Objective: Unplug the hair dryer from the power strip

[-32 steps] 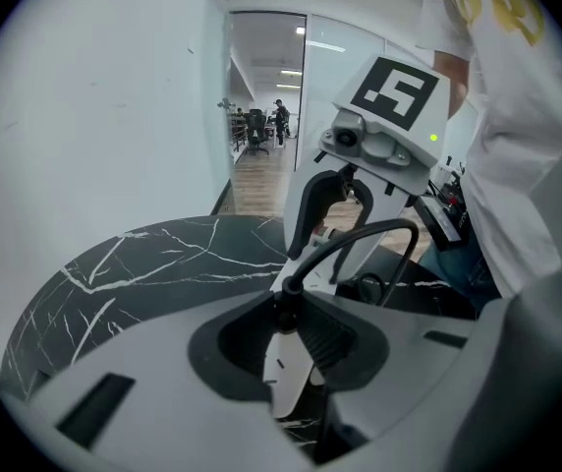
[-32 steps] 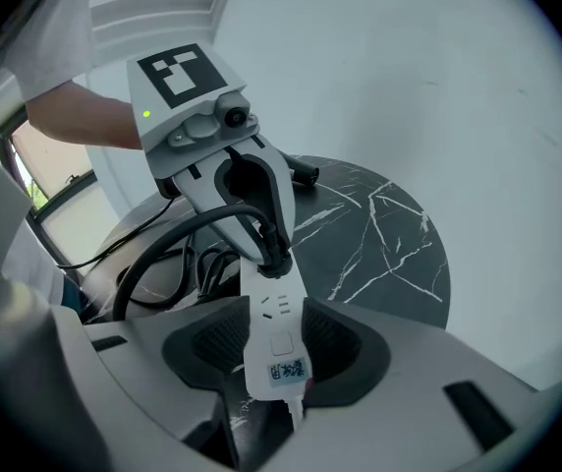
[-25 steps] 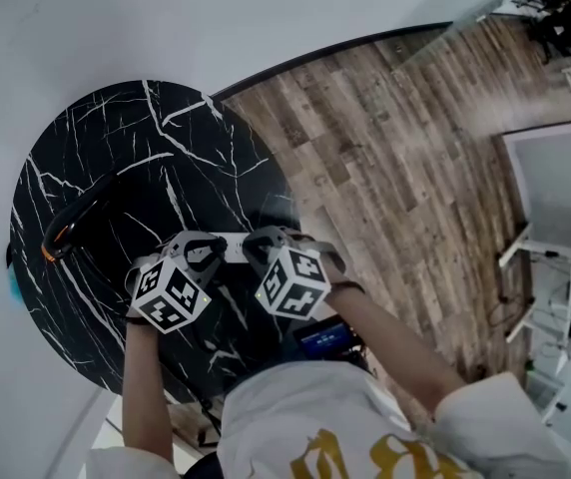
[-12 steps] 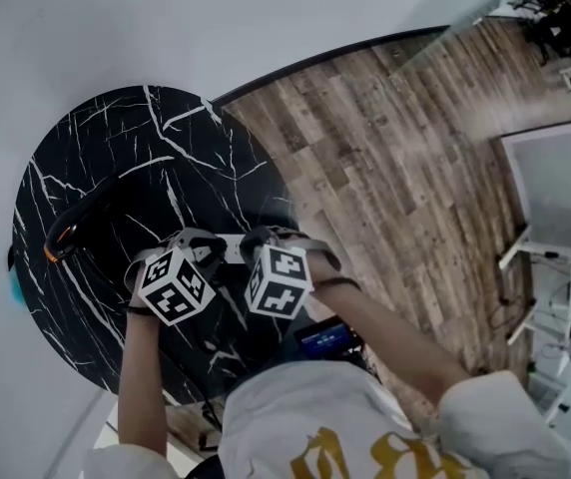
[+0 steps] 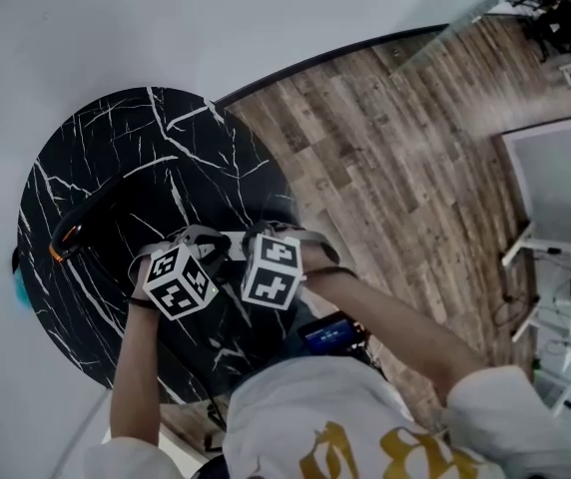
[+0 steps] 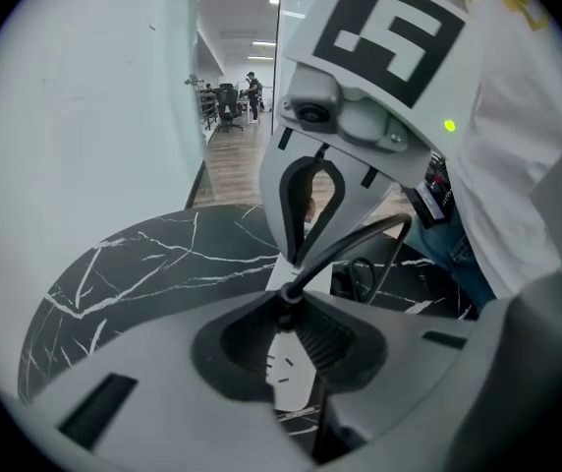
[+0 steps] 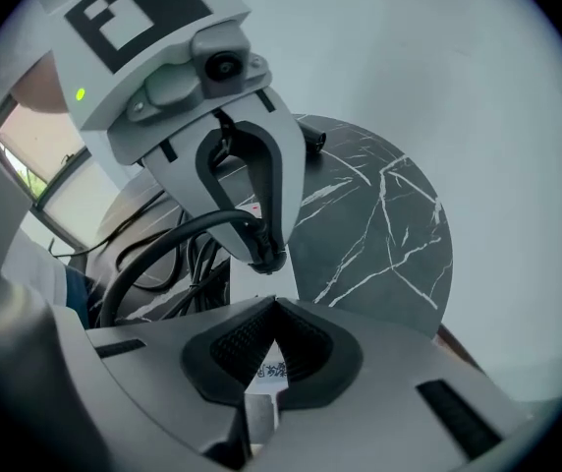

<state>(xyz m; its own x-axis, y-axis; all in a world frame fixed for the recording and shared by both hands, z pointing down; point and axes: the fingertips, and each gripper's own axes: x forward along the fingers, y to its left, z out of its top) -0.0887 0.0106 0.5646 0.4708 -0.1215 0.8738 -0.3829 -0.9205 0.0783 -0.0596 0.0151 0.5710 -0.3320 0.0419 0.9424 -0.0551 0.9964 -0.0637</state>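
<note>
The white power strip lies on the black marble table. My left gripper is shut on the hair dryer's black plug at the strip's top face. Its jaws have just been closing with the plug between them. From the plug the black cord arcs away. In its own view the left gripper has the strip showing below the pads. My right gripper is shut with nothing in it, its tips down on the strip beside the plug. The black hair dryer with an orange ring lies at the table's left.
The round table's edge runs close to the person's body, with wooden floor to the right and a white wall behind. Loops of black cable lie beside the strip. A white desk stands far right.
Both grippers have tilted a little over the strip, the right one more. Neither hand has moved off its spot, and the plug stays between the left jaws.
</note>
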